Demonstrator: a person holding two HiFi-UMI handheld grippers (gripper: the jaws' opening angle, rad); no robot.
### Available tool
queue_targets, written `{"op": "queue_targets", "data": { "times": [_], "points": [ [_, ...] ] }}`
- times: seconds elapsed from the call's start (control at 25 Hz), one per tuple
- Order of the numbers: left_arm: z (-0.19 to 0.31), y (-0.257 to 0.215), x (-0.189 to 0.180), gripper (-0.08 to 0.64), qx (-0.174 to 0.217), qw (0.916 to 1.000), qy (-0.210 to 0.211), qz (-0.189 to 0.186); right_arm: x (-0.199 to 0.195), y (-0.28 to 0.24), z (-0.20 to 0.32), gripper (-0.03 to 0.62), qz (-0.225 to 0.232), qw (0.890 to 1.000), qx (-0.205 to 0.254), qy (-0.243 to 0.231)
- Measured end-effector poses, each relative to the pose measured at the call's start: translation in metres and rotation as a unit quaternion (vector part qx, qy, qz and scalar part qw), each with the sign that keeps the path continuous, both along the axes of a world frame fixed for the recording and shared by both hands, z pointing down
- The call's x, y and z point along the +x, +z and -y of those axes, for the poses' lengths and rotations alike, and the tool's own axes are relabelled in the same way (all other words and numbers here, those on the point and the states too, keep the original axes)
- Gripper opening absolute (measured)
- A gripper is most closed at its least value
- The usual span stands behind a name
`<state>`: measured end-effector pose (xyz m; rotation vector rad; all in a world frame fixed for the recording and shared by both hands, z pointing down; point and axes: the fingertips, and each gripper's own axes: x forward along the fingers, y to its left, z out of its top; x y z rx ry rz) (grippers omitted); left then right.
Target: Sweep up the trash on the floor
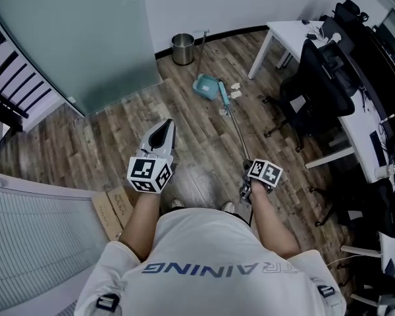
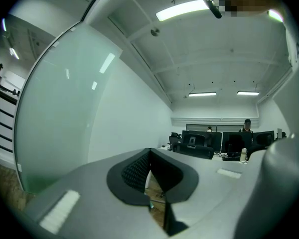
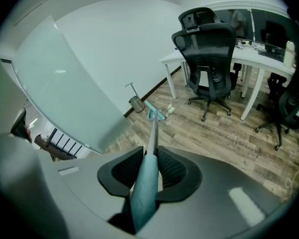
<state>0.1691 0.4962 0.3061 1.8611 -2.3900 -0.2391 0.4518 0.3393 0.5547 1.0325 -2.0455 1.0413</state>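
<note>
Standing position, wood-plank floor (image 1: 118, 137), looking down. Right gripper (image 1: 250, 170) angled downward, jaws clenched on the teal sleeve of the long metal-shafted broom (image 1: 236, 127); the right gripper view shows the sleeve wedged between both pads (image 3: 172, 171), shaft running out toward the far wall. Left gripper (image 1: 162, 129) held level, jaws pressed together with nothing between them; confirmed in its own view (image 2: 149, 171). Broom head sits well ahead of the person, just beside a teal plastic dustpan (image 1: 204, 85) lying on the floor with nobody holding it. Small white crumpled paper scraps (image 1: 236, 94) lie loose on the boards, right of the broom head and near the pan; one more sits beside the shaft, a little closer in. Cannot tell whether anything is in the pan yet. Round steel waste bin (image 1: 182, 49) stands by the wall beyond. Judgement: early going. Broom in hand and at the mess, but scraps are still to be gathered, pushed into the pan, and tipped into the bin.
</note>
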Motion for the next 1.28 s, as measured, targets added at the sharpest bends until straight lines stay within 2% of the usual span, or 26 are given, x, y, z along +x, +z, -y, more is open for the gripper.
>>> {"op": "queue_targets", "data": {
  "times": [0.44, 0.6, 0.84, 1.04, 1.28],
  "points": [
    [-0.057, 0.027, -0.062, 0.001, -0.007, 0.9995, -0.006, -0.029, -0.040, -0.001, -0.029, 0.107, 0.005, 1.000, 0.006, 0.019],
    [-0.062, 0.033, -0.070, 0.001, -0.006, 0.9991, -0.003, -0.041, -0.044, -0.005, -0.030, 0.107, 0.000, 1.000, 0.003, 0.018],
    [-0.050, 0.047, -0.081, 0.002, -0.023, 0.9988, -0.008, -0.043, -0.057, 0.010, -0.011, 0.107, -0.004, 1.000, -0.008, 0.015],
    [-0.039, 0.052, -0.111, 0.000, -0.038, 0.9976, -0.036, -0.046, -0.090, 0.030, 0.018, 0.107, -0.002, 0.999, -0.037, 0.012],
    [0.021, 0.060, -0.147, 0.000, -0.062, 0.9959, -0.051, -0.042, -0.130, 0.043, 0.075, 0.107, 0.011, 0.998, -0.057, -0.001]
  ]
}}
